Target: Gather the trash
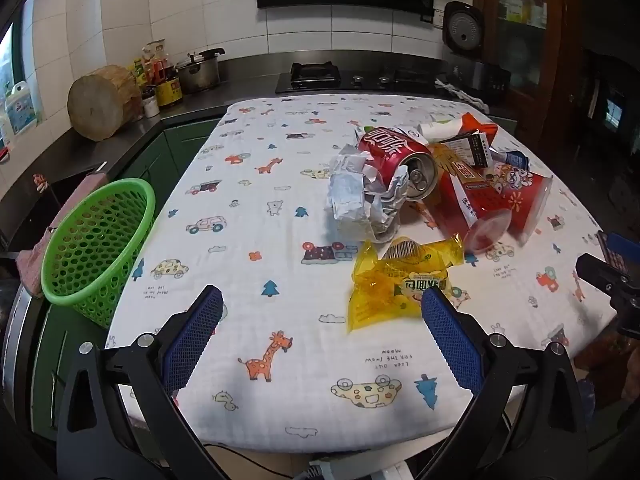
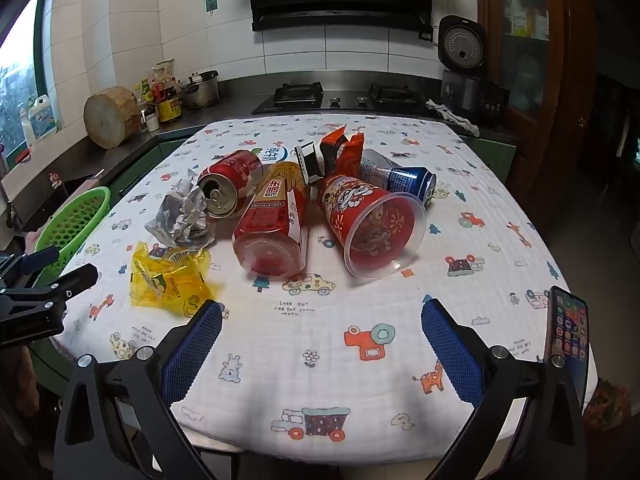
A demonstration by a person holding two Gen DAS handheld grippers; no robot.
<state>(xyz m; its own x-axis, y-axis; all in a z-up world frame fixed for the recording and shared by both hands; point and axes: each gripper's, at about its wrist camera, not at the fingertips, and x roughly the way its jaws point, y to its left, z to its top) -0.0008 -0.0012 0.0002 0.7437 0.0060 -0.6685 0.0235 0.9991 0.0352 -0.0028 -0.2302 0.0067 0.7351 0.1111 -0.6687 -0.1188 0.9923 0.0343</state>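
Note:
Trash lies piled mid-table: a yellow wrapper [image 1: 400, 280] [image 2: 170, 276], crumpled silver paper [image 1: 362, 194] [image 2: 182, 214], a red can [image 1: 396, 160] [image 2: 228, 182], a red bottle [image 2: 276, 224] [image 1: 468, 196], a red plastic cup [image 2: 372, 228] [image 1: 524, 200], a blue can [image 2: 404, 178], orange wrappers [image 2: 340, 152]. The green basket [image 1: 96, 240] [image 2: 70, 224] stands at the table's left edge. My left gripper [image 1: 322, 312] is open and empty, just short of the yellow wrapper. My right gripper [image 2: 322, 320] is open and empty, in front of the bottle and cup.
The table wears a white cartoon-print cloth [image 2: 360, 360]. A phone [image 2: 568, 328] leans at its right front edge. Behind are the counter with a wooden chopping block [image 1: 102, 102], a pot [image 1: 200, 72] and the gas hob [image 2: 340, 96].

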